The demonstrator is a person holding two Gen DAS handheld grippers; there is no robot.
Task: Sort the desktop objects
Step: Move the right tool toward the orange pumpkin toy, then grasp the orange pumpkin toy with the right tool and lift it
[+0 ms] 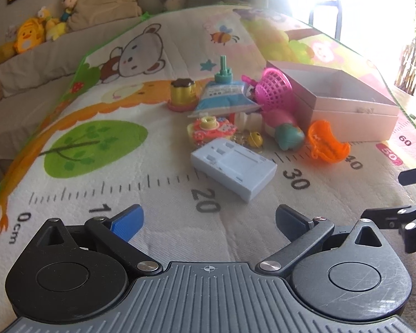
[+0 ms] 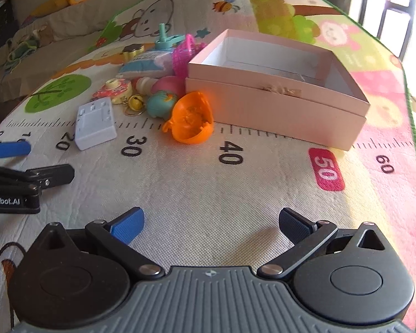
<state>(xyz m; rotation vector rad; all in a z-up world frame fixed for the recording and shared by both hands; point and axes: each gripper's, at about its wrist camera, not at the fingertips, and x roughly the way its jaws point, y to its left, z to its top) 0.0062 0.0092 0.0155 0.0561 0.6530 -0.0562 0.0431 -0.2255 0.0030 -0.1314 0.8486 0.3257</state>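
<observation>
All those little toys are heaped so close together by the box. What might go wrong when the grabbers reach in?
Judging from the heap, closing on the pink basket might drag the blue pouch it touches. The orange shell is rounded and lies open, so it may slip from the fingers. The small bell looks hard to pinch.

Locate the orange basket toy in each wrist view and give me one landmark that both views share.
Left wrist: orange basket toy right of centre, below the pink box.
Right wrist: orange basket toy centre-left, at the box's front-left corner.
Shared landmark: the printed "40" nearby.
</observation>
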